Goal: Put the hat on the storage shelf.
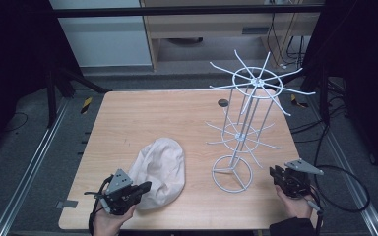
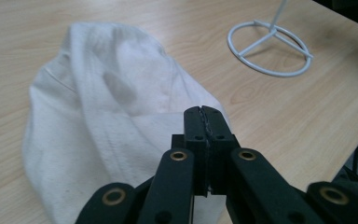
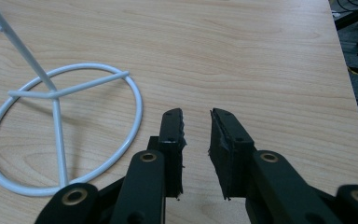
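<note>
Wooden worktop, white cap at the left gripper's twelve o'clock, jaws closed empty, right gripper slightly parted, empty.

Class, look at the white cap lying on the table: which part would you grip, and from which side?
Grip the cap at its near edge, coming in low from the left gripper's side; the fabric lies flat and slack there, thin enough to pinch.

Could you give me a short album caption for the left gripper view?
Shut claw poised over a crumpled white cap on a wooden table.

Grey floor — pale cabinet behind
</note>
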Motion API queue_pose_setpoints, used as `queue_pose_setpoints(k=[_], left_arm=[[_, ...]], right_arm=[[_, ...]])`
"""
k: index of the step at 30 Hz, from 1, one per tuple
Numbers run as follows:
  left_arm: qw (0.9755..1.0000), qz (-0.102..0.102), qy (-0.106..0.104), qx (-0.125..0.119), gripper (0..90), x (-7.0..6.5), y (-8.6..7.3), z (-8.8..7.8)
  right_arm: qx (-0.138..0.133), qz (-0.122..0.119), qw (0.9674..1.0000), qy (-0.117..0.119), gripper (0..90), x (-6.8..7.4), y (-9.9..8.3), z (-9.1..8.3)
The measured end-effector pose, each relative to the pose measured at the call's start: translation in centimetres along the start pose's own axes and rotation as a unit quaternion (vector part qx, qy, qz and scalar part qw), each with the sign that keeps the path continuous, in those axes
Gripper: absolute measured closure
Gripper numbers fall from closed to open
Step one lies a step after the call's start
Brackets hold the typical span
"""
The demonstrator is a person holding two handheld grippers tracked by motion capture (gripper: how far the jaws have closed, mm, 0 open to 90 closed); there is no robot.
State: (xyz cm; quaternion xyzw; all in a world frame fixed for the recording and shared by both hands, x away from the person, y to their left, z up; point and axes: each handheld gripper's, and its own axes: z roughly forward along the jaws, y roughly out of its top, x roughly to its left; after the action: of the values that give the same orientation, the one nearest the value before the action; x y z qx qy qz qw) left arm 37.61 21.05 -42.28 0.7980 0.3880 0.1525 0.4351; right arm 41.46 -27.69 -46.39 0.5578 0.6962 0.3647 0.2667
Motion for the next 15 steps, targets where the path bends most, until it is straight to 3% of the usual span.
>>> queue_pose_setpoints(k=[8,12,15], left_arm=[[0.9987,0.017,-0.021,0.044,89.9,-1.5,-0.7,2.0],[0.9977,0.030,-0.019,0.059,89.9,-1.8,-1.0,2.3],[0.9972,0.028,-0.017,0.067,90.0,-1.6,-1.2,2.3]], right_arm=[[-0.002,0.002,1.0000,0.000,72.0,0.0,-0.1,0.0],[0.000,0.004,1.0000,0.003,69.8,0.0,-0.1,0.1],[0.002,0.005,1.0000,0.003,68.7,0.0,-0.1,0.1]])
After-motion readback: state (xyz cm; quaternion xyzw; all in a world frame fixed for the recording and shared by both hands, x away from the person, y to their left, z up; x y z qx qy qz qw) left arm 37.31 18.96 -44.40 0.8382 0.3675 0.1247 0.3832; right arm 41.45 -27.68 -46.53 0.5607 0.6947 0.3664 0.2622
